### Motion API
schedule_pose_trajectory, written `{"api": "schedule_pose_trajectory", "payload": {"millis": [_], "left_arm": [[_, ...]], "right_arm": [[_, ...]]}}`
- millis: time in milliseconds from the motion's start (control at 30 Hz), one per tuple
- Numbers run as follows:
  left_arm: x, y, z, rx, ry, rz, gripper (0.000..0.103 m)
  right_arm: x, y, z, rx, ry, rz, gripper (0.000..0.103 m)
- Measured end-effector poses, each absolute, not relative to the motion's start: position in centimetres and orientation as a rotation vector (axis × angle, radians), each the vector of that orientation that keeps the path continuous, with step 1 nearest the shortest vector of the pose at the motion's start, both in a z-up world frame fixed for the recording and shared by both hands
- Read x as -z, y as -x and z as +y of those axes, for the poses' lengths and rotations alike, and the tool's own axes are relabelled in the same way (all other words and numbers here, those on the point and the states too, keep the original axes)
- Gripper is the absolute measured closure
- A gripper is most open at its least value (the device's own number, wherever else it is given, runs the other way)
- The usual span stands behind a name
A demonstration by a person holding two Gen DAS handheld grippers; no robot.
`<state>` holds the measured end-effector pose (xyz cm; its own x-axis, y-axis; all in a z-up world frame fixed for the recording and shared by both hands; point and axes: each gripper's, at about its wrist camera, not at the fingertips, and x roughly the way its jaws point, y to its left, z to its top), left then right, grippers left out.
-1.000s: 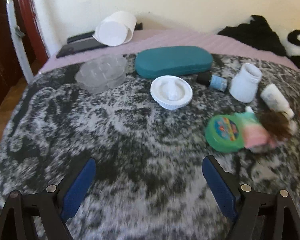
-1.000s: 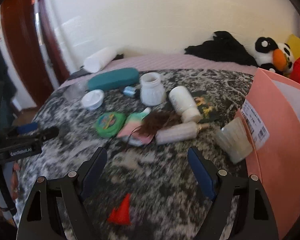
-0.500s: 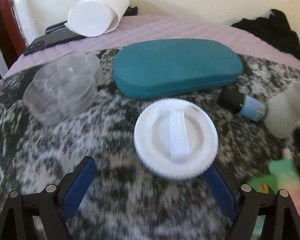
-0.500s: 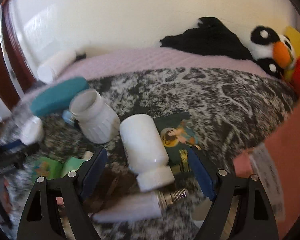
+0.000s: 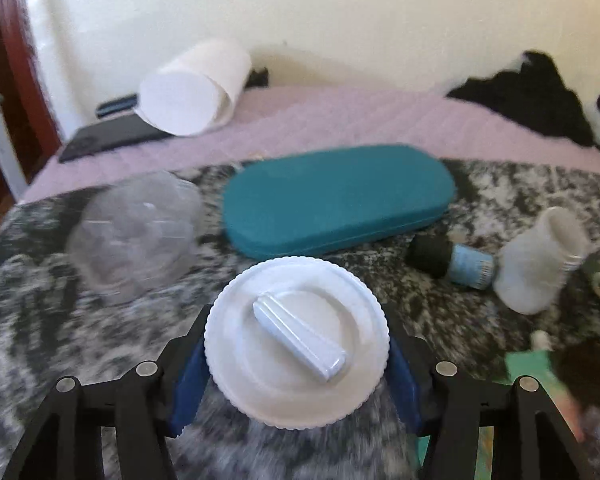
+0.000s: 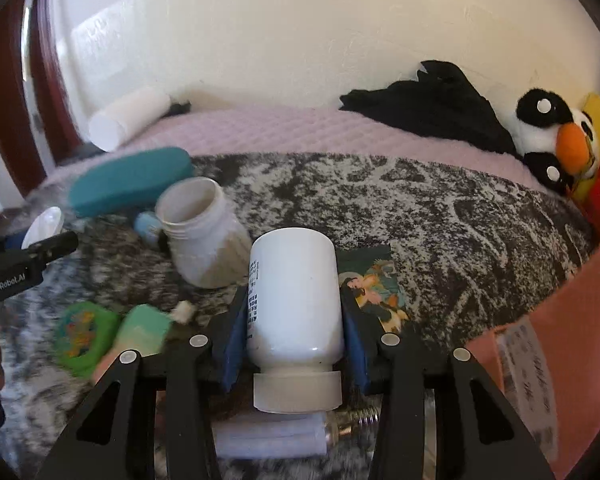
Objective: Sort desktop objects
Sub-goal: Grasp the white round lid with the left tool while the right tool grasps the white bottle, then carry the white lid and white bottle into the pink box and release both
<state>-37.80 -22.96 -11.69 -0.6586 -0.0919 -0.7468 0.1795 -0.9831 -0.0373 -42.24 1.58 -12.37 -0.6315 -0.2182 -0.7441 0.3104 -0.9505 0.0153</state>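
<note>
the lid [image 5: 296, 340] hides most of both blue pads [image 5: 186, 384] of the left gripper [image 5: 296, 364], so contact with its rim cannot be told. the clear tray [image 5: 134, 236] and the green tube [image 5: 536, 376] at the right edge are smeared by blur. in the right wrist view the bottle [image 6: 294, 304] covers part of the card [image 6: 374, 284], its small print is unreadable, and the pink box [image 6: 560, 344] is cut off by the frame

a black and white speckled blanket [image 6: 440, 216] covers the near bed, a pink quilt [image 6: 284, 132] behind it. at one o'clock, black cloth [image 6: 428, 104] lies on the quilt; a plush penguin [image 6: 548, 136] sits at two o'clock against the cream wall [image 6: 300, 28].
</note>
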Motion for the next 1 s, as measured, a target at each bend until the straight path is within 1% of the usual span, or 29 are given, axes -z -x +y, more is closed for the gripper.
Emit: {"api": "schedule_pose_trajectory", "payload": {"millis": [167,367,500,600,700,833,1000], "left_arm": [[8.1,32.6,-23.3,2.753,-1.158,0.183,0.038],[5.6,26.3,-21.1,2.817,-1.138,0.123,0.038],[3.8,22.0,-18.2,2.892,-1.123,0.117,0.038],[2.6,19.1,-15.5,2.938,-1.114,0.083,0.038],[0.9,16.2,-12.5,2.987,-1.093,0.054,0.038],[-1.6,12.6,-8.5,3.042,-1.037,0.016,0.038],[-4.0,9.4,-3.4,3.104,-0.988,-0.056,0.038]], "right_arm": [[8.1,37.4,1.8,2.561,-1.114,0.147,0.058],[3.9,29.2,2.5,2.551,-1.051,0.14,0.058],[2.1,22.7,3.9,2.573,-1.022,0.129,0.058],[0.9,18.1,5.5,2.599,-0.994,0.087,0.057],[-0.4,14.1,7.2,2.63,-0.961,0.088,0.057],[-2.1,9.3,10.2,2.67,-0.898,0.051,0.057],[-4.0,4.9,14.7,2.752,-0.843,0.047,0.057]]}}
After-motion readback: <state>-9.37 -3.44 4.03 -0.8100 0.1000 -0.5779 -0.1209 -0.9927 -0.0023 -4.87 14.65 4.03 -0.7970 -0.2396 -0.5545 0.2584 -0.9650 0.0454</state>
